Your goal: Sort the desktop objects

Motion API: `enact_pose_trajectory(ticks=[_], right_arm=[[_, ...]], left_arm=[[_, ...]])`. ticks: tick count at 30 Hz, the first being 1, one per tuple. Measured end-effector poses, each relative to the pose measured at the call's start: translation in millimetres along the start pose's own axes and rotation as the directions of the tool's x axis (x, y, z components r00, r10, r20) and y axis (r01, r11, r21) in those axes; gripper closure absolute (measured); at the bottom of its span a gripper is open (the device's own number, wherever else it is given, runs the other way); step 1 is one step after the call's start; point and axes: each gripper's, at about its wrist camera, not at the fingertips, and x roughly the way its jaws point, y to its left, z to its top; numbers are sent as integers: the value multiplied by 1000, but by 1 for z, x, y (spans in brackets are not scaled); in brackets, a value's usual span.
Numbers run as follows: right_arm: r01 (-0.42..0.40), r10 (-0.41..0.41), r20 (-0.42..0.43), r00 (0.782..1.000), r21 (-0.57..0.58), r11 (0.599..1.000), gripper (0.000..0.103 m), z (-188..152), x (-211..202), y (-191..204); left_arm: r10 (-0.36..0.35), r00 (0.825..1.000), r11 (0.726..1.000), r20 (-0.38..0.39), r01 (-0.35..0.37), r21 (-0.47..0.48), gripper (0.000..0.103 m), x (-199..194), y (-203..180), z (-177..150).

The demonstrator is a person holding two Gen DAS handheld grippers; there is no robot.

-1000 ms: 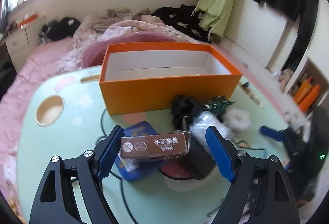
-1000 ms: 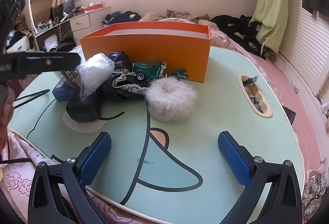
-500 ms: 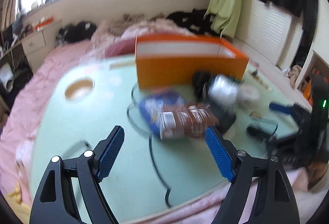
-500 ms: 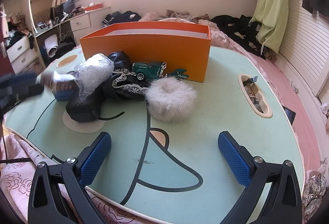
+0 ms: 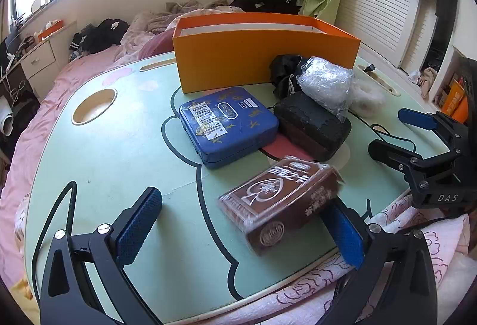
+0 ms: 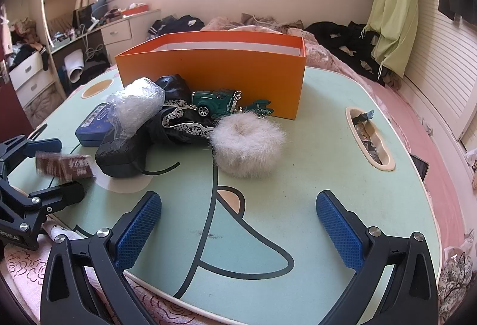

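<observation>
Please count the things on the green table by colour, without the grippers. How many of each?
Orange: 1, box
Blue: 1, tin
Brown: 1, card pack
Black: 2, case, cloth
Green: 1, toy car
White: 2, fluffy ring, plastic wrap
Total: 8

Orange box (image 5: 265,57), blue gold-patterned tin (image 5: 228,124), brown card pack (image 5: 280,200), mint-green table (image 5: 119,146)

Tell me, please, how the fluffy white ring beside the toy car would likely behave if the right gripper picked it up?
The fluffy white ring looks soft, so it would probably squash between the pads. It seems light for its bulk. Sitting flat, it is unlikely to roll, though fur may slip.
</observation>
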Motion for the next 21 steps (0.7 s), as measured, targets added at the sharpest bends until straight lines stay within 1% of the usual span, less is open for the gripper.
enact_pose_trajectory(ticks=[21], right_arm=[[-8,8,3,1000,-9,1000,0,0,0,0]], left_arm=[[0,1000,1000,2,0,-9,0,-1,-2,-1]])
